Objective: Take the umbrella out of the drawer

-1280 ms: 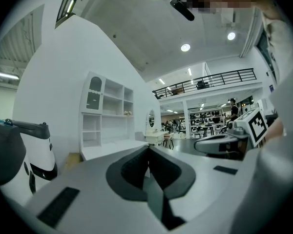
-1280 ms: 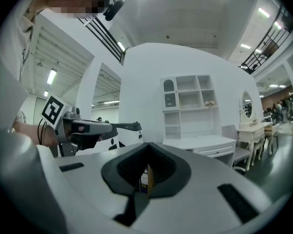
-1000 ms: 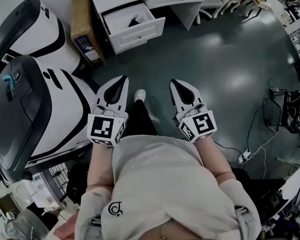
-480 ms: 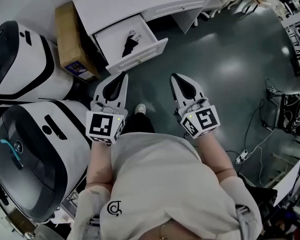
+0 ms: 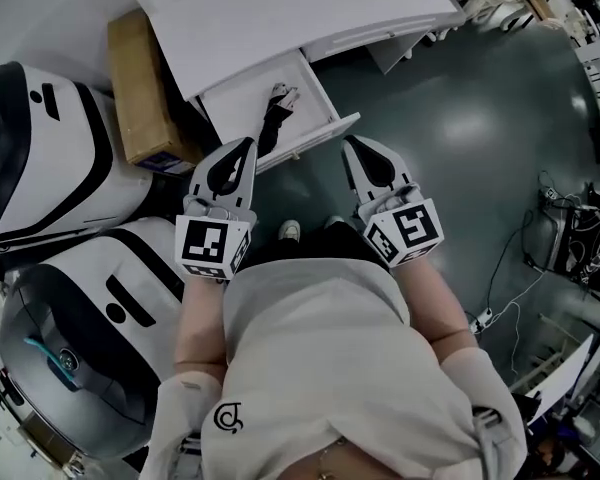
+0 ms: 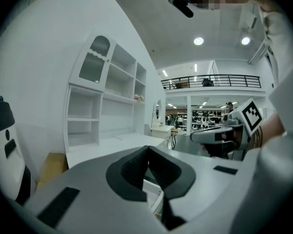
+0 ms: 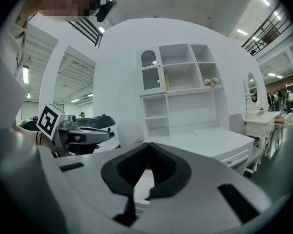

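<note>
A folded black umbrella (image 5: 272,126) lies in the open white drawer (image 5: 315,135) of the desk (image 5: 280,13), its pale handle toward the desk. My left gripper (image 5: 243,145) is shut with nothing in it. Its tip hangs just short of the drawer's front, a little left of the umbrella. My right gripper (image 5: 351,143) is also shut and empty, out to the right of the drawer's corner. In the left gripper view the shut jaws (image 6: 147,148) point over the drawer's edge, and the right gripper (image 6: 219,135) shows alongside. The right gripper view has its shut jaws (image 7: 147,144) facing the desk (image 7: 210,143).
A cardboard box (image 5: 140,88) stands left of the desk. Two large white and black pods (image 5: 50,158) (image 5: 90,348) crowd the left side. Shelves (image 7: 180,91) rise on the desk's back. Cables (image 5: 580,228) and a power strip (image 5: 482,317) lie on the dark floor at right.
The person has walked toward the desk, so the drawer and umbrella have come close to both gripper tips. Both grippers stayed shut, side by side.
</note>
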`<state>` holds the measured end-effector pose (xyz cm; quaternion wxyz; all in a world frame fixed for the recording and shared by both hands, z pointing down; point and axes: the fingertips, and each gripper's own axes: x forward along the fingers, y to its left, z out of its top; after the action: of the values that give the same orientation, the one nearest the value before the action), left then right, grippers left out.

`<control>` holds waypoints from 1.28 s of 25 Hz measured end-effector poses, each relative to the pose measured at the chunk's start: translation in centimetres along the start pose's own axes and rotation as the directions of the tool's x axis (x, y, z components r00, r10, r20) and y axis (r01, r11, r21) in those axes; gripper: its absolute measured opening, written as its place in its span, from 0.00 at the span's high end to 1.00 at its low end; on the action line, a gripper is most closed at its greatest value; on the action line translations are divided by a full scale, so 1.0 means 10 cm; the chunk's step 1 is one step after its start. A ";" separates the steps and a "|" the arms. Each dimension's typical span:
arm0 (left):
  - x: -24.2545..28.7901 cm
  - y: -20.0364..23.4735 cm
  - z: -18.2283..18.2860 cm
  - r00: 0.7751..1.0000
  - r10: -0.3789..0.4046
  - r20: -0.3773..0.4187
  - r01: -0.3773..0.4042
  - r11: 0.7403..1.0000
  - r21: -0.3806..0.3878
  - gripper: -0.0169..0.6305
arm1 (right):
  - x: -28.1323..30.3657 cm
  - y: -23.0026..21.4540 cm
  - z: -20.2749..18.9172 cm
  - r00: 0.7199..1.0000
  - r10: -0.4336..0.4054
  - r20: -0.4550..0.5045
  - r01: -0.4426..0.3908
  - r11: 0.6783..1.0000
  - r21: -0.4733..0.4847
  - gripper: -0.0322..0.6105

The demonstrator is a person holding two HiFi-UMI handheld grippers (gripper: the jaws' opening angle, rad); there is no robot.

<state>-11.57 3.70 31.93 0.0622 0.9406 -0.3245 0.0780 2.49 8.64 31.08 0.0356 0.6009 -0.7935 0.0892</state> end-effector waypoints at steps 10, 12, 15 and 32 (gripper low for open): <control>0.76 0.42 -0.45 0.985 0.104 -0.136 -0.112 0.992 -0.053 0.95 | 0.93 -0.51 -0.18 0.983 0.162 -0.086 -0.164 0.986 -0.017 0.94; 0.93 0.49 -0.59 0.976 0.134 -0.171 -0.148 0.986 -0.075 0.95 | 1.12 -0.61 -0.18 0.972 0.213 -0.103 -0.217 0.975 -0.036 0.94; 1.13 0.62 -0.83 0.954 0.188 -0.231 -0.214 0.972 -0.093 0.95 | 1.37 -0.73 -0.22 0.947 0.291 -0.139 -0.299 0.953 -0.042 0.94; 2.12 0.76 -2.62 0.787 0.059 -0.614 -0.228 0.952 -0.202 0.60 | 2.23 -1.37 -1.22 0.843 0.447 -0.300 -0.447 0.891 0.073 0.94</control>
<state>-2.61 -10.58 62.05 0.2811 0.8223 -0.3665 0.3324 8.87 -13.86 48.12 0.1373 0.3780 -0.8960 0.1882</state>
